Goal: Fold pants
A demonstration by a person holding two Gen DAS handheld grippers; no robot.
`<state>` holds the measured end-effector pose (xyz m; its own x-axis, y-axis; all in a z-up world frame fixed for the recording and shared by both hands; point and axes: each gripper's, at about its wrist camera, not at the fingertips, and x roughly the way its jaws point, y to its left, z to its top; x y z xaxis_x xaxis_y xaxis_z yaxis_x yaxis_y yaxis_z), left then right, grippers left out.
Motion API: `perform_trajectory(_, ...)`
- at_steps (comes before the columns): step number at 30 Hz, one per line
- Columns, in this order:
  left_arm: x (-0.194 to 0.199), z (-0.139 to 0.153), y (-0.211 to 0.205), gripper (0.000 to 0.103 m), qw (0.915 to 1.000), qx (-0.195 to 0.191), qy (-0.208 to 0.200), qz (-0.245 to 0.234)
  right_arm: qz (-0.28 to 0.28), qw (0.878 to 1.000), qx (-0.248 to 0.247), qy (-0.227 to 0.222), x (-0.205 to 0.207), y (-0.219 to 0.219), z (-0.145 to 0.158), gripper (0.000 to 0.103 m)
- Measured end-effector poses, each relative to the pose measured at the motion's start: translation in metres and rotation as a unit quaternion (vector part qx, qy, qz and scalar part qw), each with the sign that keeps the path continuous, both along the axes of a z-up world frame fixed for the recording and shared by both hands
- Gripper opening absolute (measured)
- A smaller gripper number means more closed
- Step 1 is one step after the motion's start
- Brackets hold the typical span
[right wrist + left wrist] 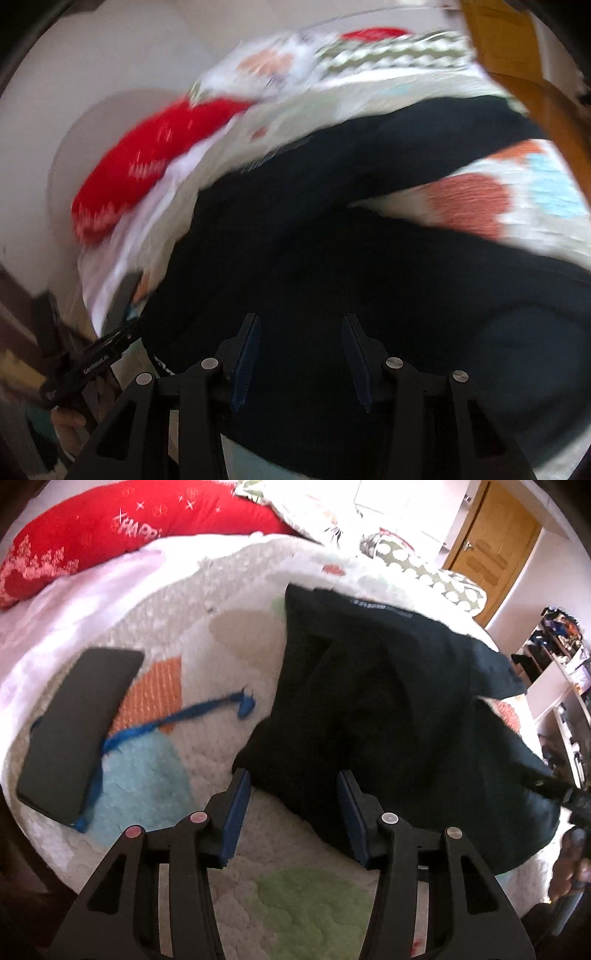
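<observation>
Dark navy pants (388,701) lie spread on a patterned bedspread (177,768), waistband toward the far side. My left gripper (293,786) is open, its blue-padded fingers on either side of the pants' near left edge, nothing held. In the right wrist view the pants (332,266) fill the middle, blurred by motion. My right gripper (299,332) is open just over the dark cloth, nothing between its pads. The right gripper also shows at the right edge of the left wrist view (561,794), by the pants' right side.
A black phone (77,727) with a blue cord (166,723) lies on the bed at left. A red pillow (110,535) and patterned pillows sit at the head. A wooden door (487,546) and shelves (561,672) are at right.
</observation>
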<state>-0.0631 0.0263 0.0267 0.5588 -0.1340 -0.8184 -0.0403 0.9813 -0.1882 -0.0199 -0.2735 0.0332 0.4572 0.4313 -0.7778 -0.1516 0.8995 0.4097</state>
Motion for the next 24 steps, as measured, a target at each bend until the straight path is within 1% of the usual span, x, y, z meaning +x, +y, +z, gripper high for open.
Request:
perform_trajectory(2,0.0,-0.002,0.002,0.048,1.0,-0.003,0.003,-0.005,0.022,0.999,-0.011,0.04,0.013,0.023,-0.027,0.045)
perform_trajectory(3,-0.001,0.0,0.005,0.048,0.9999,-0.007,0.003,-0.007,0.024,0.999,-0.023,0.043,0.018,0.028,-0.033,0.045)
perform_trajectory(4,-0.001,0.003,0.007,0.048,0.9999,-0.008,0.003,-0.009,0.028,0.999,-0.033,0.03,0.017,0.031,-0.03,0.045)
perform_trajectory(5,0.001,0.007,0.009,0.048,0.9999,-0.008,0.001,-0.01,0.032,0.999,-0.031,0.027,0.018,0.032,-0.026,0.045)
perform_trajectory(6,0.003,0.012,0.011,0.049,0.9999,-0.009,-0.003,-0.009,0.034,0.999,-0.017,0.029,0.021,0.029,-0.021,0.045)
perform_trajectory(7,0.008,0.018,0.015,0.053,0.9999,-0.012,-0.009,-0.007,0.032,0.999,-0.006,0.029,0.026,0.027,-0.018,0.045)
perform_trajectory(8,0.012,0.023,0.016,0.067,0.9998,-0.014,-0.011,-0.006,0.025,0.999,0.005,0.024,0.032,0.022,-0.015,0.046)
perform_trajectory(9,0.018,0.028,0.018,0.075,0.9997,-0.019,-0.017,-0.004,0.015,1.0,0.004,0.019,0.037,0.016,-0.011,0.047)
perform_trajectory(11,0.032,0.037,0.021,0.075,0.9993,-0.025,-0.029,0.004,-0.005,1.0,-0.005,0.015,0.046,0.011,-0.008,0.047)
perform_trajectory(13,0.051,0.041,0.021,0.075,0.9993,-0.02,-0.029,0.007,-0.019,1.0,0.003,0.017,0.056,0.004,-0.006,0.048)
perform_trajectory(16,0.085,0.038,0.019,0.075,0.9997,-0.019,-0.014,-0.002,-0.036,0.999,0.017,0.021,0.066,-0.006,-0.009,0.048)
perform_trajectory(19,0.121,0.031,0.02,0.075,0.9998,-0.02,0.003,-0.004,-0.051,0.999,0.012,0.015,0.079,-0.011,-0.009,0.048)
perform_trajectory(21,0.139,0.026,0.023,0.075,0.9996,-0.024,0.013,-0.002,-0.053,0.998,0.009,0.02,0.085,-0.011,-0.009,0.048)
perform_trajectory(22,0.153,0.023,0.027,0.075,0.9993,-0.031,0.018,0.002,-0.051,0.998,0.012,0.024,0.086,-0.011,-0.01,0.048)
perform_trajectory(24,0.169,0.02,0.028,0.075,0.9991,-0.035,0.023,0.007,-0.044,0.998,0.02,0.027,0.085,-0.01,-0.013,0.048)
